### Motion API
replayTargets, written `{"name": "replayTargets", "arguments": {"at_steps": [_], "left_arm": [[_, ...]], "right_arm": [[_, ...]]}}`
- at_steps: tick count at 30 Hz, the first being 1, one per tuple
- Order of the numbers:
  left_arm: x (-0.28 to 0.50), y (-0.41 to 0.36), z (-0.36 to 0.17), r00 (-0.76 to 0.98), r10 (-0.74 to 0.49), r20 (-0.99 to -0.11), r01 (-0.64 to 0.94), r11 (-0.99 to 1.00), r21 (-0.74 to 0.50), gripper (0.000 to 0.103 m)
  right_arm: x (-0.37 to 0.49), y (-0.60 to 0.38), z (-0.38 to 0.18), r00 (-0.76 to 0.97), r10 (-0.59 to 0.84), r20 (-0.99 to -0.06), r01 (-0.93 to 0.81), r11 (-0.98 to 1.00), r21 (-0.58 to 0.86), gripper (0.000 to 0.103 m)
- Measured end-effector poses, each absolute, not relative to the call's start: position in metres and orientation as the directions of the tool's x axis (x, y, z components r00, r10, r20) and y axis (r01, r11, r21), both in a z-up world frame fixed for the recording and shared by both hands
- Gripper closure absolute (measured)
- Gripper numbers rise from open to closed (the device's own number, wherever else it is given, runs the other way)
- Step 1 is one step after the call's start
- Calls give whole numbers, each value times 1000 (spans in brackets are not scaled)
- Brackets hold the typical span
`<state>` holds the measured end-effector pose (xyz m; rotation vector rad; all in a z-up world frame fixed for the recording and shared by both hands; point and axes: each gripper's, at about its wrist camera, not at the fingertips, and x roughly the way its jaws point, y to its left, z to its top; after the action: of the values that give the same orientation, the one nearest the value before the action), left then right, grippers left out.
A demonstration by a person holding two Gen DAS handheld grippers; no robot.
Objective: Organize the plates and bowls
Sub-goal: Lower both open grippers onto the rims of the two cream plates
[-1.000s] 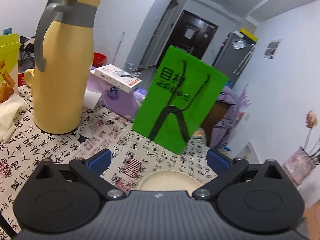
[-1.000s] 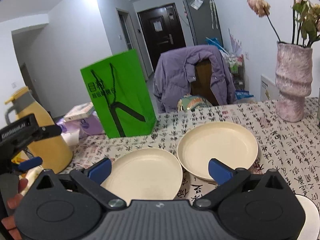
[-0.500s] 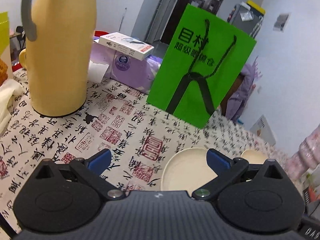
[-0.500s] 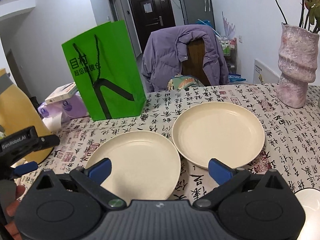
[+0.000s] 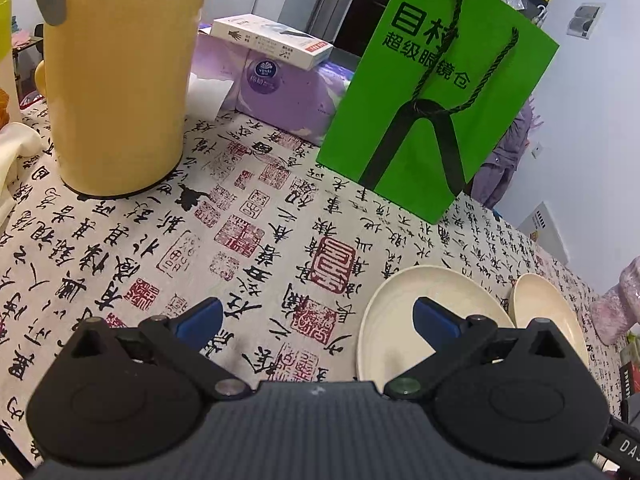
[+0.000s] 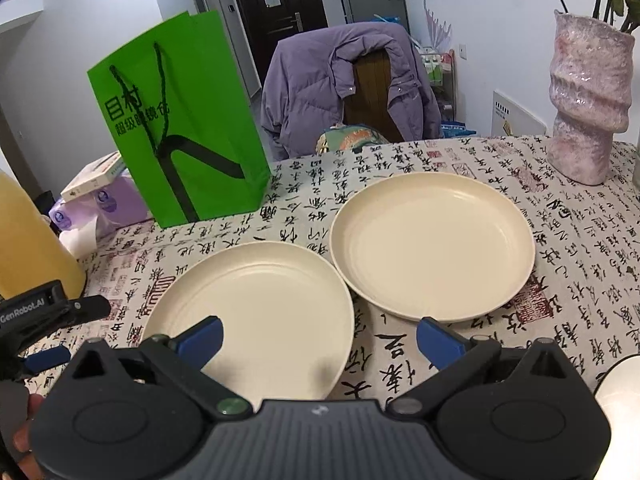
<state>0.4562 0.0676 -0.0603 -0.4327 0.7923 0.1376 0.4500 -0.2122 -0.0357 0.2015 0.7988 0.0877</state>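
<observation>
Two cream plates lie side by side on the calligraphy-print tablecloth. In the right wrist view the near plate is just ahead of my right gripper, which is open and empty, its left fingertip over the plate's near rim. The far plate touches it on the right. In the left wrist view the near plate lies at the lower right, with the far plate behind it. My left gripper hangs open above the cloth, its right fingertip over the near plate. The left gripper's body shows at the right view's left edge.
A tall yellow thermos stands at the left, a green paper bag at the back, purple tissue packs with a white box between them. A pink vase stands far right. A white rim shows at the lower right. A chair with a purple jacket is behind the table.
Both grippers have tilted down and moved closer to the table. The plates now appear larger and nearer in both views. Both grippers stayed open.
</observation>
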Motion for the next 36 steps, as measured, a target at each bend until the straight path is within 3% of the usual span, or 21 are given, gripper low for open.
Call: {"name": "replayTargets", "arguments": {"at_steps": [14, 17, 20, 22, 30, 36], "left_arm": [[464, 71, -72, 655, -35, -755, -293, 909, -296, 0], [463, 70, -73, 656, -35, -754, -289, 911, -294, 1], [464, 69, -75, 654, -47, -755, -277, 913, -298, 6], [465, 66, -75, 652, -55, -757, -265, 918, -295, 11], [464, 54, -74, 670, -63, -739, -209, 940, -269, 24], [466, 43, -77, 667, -79, -741, -160, 956, -246, 46]], "right_arm": [[454, -198, -42, 669, 155, -727, -21, 981, 191, 7], [457, -197, -46, 657, 154, -738, -17, 982, 190, 16], [459, -198, -50, 650, 141, -747, -3, 983, 182, 18], [459, -200, -51, 649, 136, -749, 8, 983, 185, 25], [469, -215, -60, 625, 133, -769, 60, 974, 217, 36], [476, -223, -68, 603, 134, -787, 96, 966, 239, 43]]}}
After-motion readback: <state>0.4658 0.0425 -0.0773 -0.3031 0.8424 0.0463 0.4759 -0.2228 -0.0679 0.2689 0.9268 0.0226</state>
